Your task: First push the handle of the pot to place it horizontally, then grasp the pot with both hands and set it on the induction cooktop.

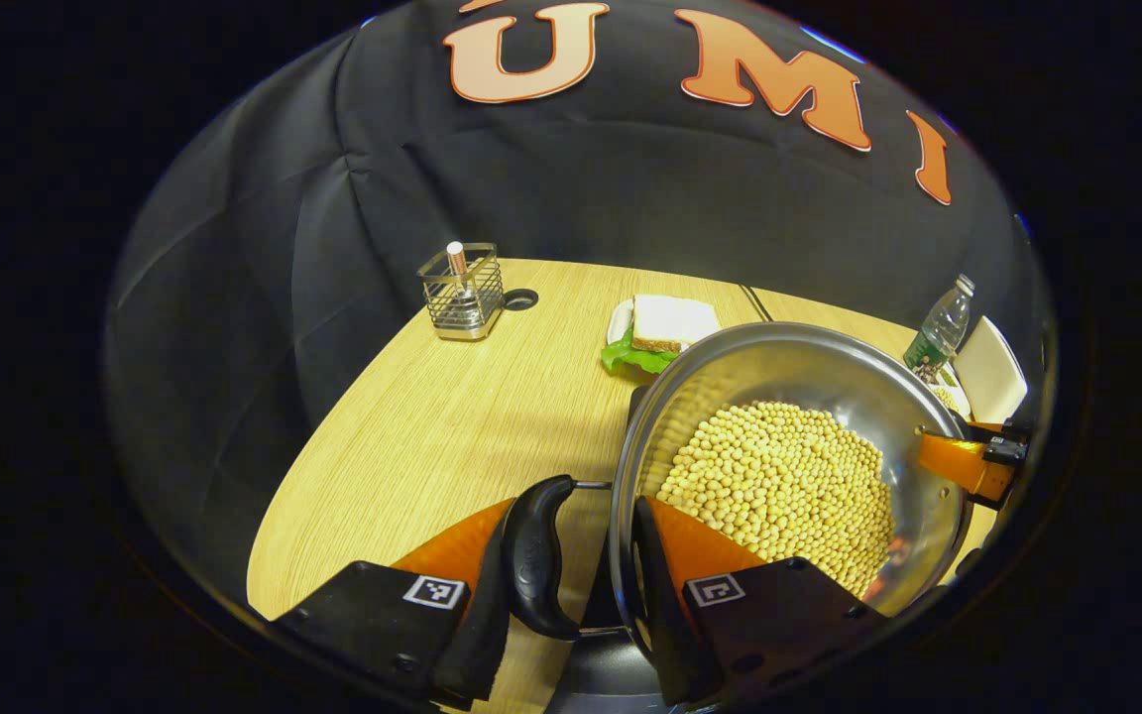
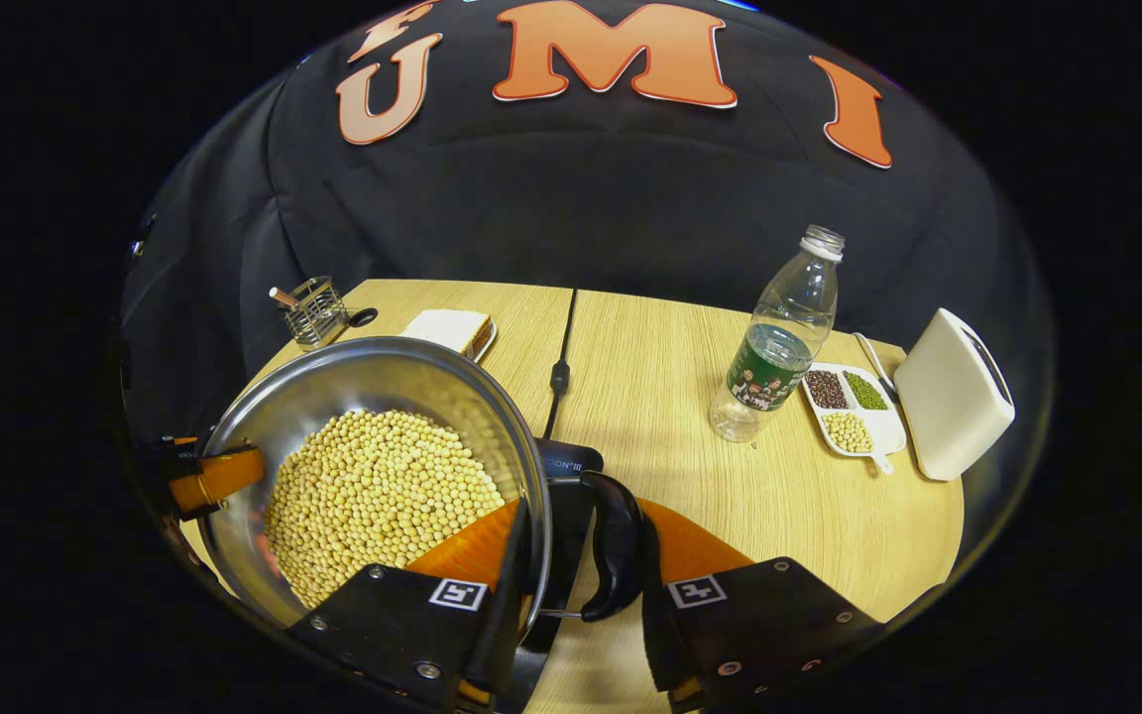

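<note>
A steel pot (image 1: pixel 809 362) full of pale soybeans (image 1: pixel 779 486) is held from both sides. My left gripper (image 1: pixel 576 511) is shut on it, one finger outside the black side handle (image 1: pixel 536 555) and the other against the inner wall. My right gripper (image 2: pixel 583 511) grips the opposite black handle (image 2: pixel 616 555) the same way, and its finger shows across the pot (image 1: pixel 968 461) in the left gripper view. The black induction cooktop (image 2: pixel 571 466) lies directly under the pot. I cannot tell whether the pot touches it.
On the wooden table (image 2: pixel 670 397) a wire holder (image 1: pixel 462 293) stands at the far left and a sandwich on a plate (image 1: pixel 670 322) sits behind the pot. A water bottle (image 2: pixel 779 337), a divided bean tray (image 2: pixel 849 407) and a white appliance (image 2: pixel 953 397) stand to the right. The cooktop's cable (image 2: pixel 561 367) runs back.
</note>
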A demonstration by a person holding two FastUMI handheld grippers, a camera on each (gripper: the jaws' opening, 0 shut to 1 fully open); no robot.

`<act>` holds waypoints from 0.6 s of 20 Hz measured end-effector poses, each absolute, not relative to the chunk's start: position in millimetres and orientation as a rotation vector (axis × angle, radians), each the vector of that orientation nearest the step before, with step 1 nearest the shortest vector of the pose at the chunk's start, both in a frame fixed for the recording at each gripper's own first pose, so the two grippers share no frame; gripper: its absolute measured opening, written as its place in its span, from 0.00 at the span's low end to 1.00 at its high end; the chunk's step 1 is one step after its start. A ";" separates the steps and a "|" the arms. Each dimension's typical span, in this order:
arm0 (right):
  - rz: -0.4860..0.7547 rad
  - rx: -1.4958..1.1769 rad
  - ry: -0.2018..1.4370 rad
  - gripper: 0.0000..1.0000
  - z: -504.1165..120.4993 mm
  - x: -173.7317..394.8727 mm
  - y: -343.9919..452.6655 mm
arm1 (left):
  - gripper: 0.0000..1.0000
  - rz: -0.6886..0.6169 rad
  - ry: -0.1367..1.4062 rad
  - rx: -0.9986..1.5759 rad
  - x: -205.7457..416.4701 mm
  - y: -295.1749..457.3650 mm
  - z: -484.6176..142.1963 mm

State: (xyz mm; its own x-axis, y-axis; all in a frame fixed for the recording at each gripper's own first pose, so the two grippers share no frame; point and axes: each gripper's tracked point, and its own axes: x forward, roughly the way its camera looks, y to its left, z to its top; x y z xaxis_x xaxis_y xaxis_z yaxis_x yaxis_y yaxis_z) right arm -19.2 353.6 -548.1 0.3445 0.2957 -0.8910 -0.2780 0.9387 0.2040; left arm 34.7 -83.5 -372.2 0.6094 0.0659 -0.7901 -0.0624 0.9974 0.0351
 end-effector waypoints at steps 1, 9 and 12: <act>0.372 0.016 1.160 0.52 -545.0 -19.4 350.3 | 0.70 0.071 0.913 0.002 34.6 -84.2 -373.0; 0.383 0.049 1.075 0.71 -517.7 -7.0 340.0 | 0.79 0.090 0.850 0.018 40.1 -80.1 -358.4; 0.373 0.030 0.980 0.76 -489.2 8.2 323.2 | 0.81 0.119 0.733 0.054 53.5 -74.8 -319.4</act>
State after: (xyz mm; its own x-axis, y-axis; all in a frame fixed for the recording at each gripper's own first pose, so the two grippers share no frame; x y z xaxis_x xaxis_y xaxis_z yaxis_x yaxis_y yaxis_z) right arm 8.2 323.2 -489.2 0.4986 0.3212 -0.8051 -0.2945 0.9363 0.1911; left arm 53.5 -74.8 -319.4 0.7365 0.1269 -0.6644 -0.0893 0.9919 0.0905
